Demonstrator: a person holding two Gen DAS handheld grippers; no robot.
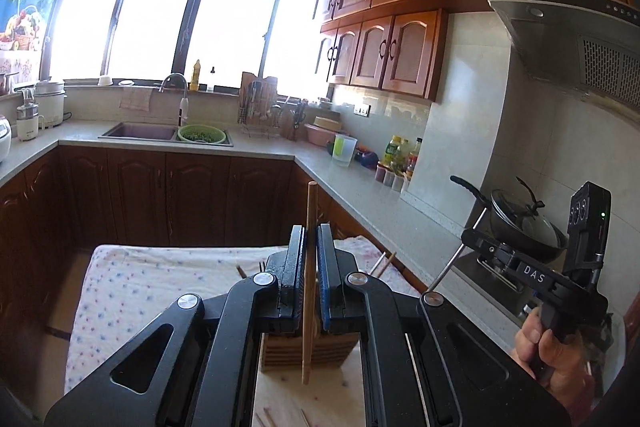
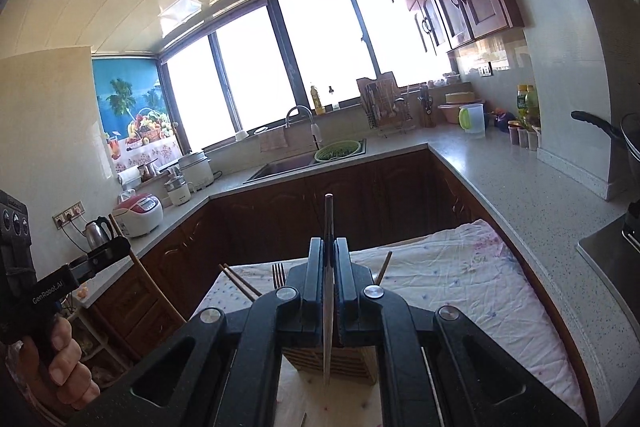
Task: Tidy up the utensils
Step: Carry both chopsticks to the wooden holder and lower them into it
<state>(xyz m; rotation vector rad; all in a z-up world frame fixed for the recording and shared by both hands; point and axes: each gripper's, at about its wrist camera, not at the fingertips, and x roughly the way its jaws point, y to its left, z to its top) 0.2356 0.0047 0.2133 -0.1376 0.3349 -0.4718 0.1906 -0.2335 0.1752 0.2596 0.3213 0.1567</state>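
My left gripper (image 1: 311, 267) has its jaws pinched on a single wooden chopstick (image 1: 309, 267), held near upright, its upper end standing above the jaw tips and its lower end hanging free over the slotted wooden holder (image 1: 306, 351). My right gripper (image 2: 329, 279) has its jaws pinched on a slim metal utensil (image 2: 328, 291), seen edge-on; I cannot tell whether it is a knife or a flat handle. Its lower tip hangs just above the same holder (image 2: 332, 363), which stands on the cloth-covered worktop (image 1: 160, 279) toward its near edge. Loose pieces remain on the cloth behind the holder: a pair of chopsticks (image 2: 240, 281) toward the far left edge, a fork (image 2: 278, 275) beside them and one more chopstick (image 2: 385, 267) toward the right. Assessment: both pieces appear ready for lowering into the slots. Risks noted: each piece is gripped at one narrow point, so it may pivot between the pads and miss its slot; a tip striking a slat may push the light holder over or along the cloth; both grippers working over one holder may collide; the wrinkled cloth gives the holder an uncertain footing.
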